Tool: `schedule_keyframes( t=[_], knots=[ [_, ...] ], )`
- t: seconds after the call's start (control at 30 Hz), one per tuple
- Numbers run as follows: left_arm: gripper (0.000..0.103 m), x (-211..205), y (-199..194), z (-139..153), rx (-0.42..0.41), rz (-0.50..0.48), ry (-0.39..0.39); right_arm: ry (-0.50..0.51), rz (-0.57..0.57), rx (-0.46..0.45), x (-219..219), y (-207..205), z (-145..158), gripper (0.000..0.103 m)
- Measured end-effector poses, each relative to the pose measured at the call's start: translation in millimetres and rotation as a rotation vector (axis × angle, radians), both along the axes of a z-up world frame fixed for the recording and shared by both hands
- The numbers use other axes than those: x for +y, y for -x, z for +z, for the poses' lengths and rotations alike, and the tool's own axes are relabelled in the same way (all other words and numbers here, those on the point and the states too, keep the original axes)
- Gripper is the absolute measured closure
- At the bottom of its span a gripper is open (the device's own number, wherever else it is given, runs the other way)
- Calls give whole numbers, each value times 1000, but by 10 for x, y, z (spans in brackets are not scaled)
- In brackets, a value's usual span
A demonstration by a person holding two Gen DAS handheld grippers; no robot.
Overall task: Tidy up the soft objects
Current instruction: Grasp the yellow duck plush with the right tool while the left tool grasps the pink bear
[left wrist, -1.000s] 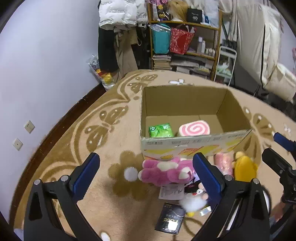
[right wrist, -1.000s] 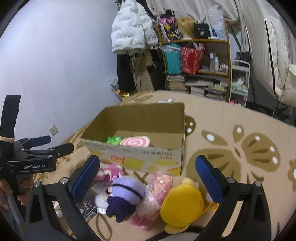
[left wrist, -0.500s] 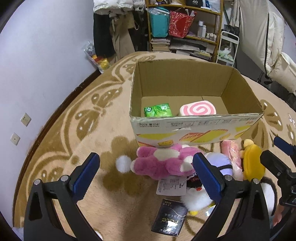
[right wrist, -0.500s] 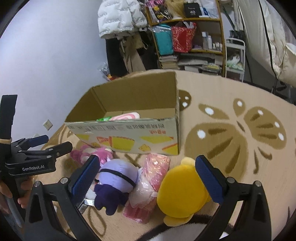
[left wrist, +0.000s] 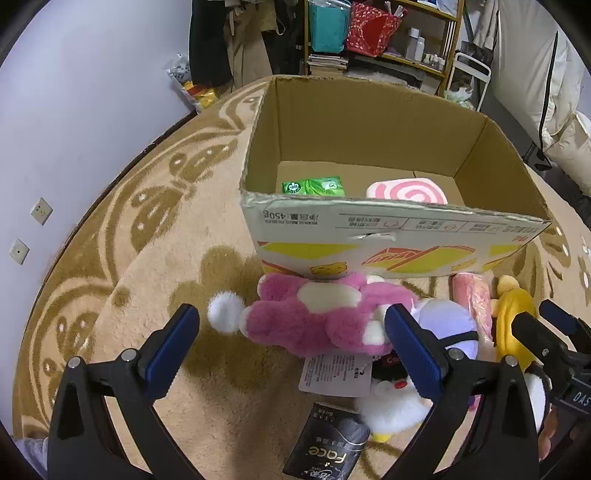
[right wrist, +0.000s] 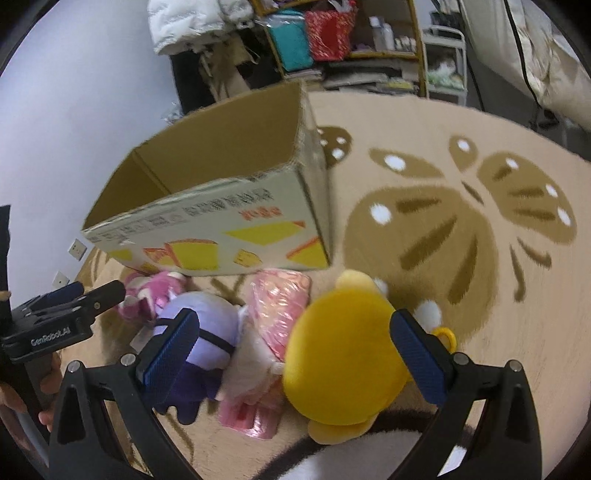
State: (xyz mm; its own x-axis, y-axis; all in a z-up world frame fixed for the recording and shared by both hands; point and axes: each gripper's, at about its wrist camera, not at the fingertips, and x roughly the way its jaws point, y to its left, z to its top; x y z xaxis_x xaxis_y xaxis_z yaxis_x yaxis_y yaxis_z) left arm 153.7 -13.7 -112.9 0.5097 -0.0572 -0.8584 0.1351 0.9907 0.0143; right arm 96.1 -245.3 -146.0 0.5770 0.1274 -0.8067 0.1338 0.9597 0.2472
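Note:
An open cardboard box [left wrist: 388, 229] [right wrist: 221, 236] stands on the rug and holds a green packet [left wrist: 314, 185] and a pink swirl cushion [left wrist: 406, 191]. In front of it lie a pink plush [left wrist: 317, 317] [right wrist: 155, 291], a purple plush [left wrist: 448, 325] [right wrist: 207, 332], a pink wrapped pack [right wrist: 277, 306] and a yellow plush [right wrist: 343, 350] [left wrist: 513, 321]. My left gripper [left wrist: 291, 339] is open, just above the pink plush. My right gripper [right wrist: 295, 350] is open, low over the yellow plush, which fills most of the gap between its fingers.
A black packet [left wrist: 327, 450] and a white paper tag [left wrist: 336, 373] lie on the rug near the toys. A shelf with bags and books [left wrist: 369, 40] and hanging coats [right wrist: 195, 22] stand behind the box. Beige patterned rug [right wrist: 461, 221] stretches to the right.
Both grippers have moved down and forward toward the toys. The box and plush now look larger. The right gripper has come close over the yellow plush.

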Motion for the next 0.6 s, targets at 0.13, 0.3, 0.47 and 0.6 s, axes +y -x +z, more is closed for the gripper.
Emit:
schedule_keyframes(
  t=[0.13, 0.3, 0.47, 0.6],
  knots=[
    [3, -15, -28, -42, 9, -1, 7, -63, -14, 19, -93, -20, -78, 0],
    [3, -47, -41, -112, 20, -5, 14, -60, -34, 40, -161, -36, -110, 11],
    [3, -81, -80, -191, 31, -16, 36, -44, -37, 50, -148, -47, -124, 15],
    [3, -118, -118, -227, 42, -31, 40, -38, -42, 55, -167, -47, -138, 15]
  ],
)
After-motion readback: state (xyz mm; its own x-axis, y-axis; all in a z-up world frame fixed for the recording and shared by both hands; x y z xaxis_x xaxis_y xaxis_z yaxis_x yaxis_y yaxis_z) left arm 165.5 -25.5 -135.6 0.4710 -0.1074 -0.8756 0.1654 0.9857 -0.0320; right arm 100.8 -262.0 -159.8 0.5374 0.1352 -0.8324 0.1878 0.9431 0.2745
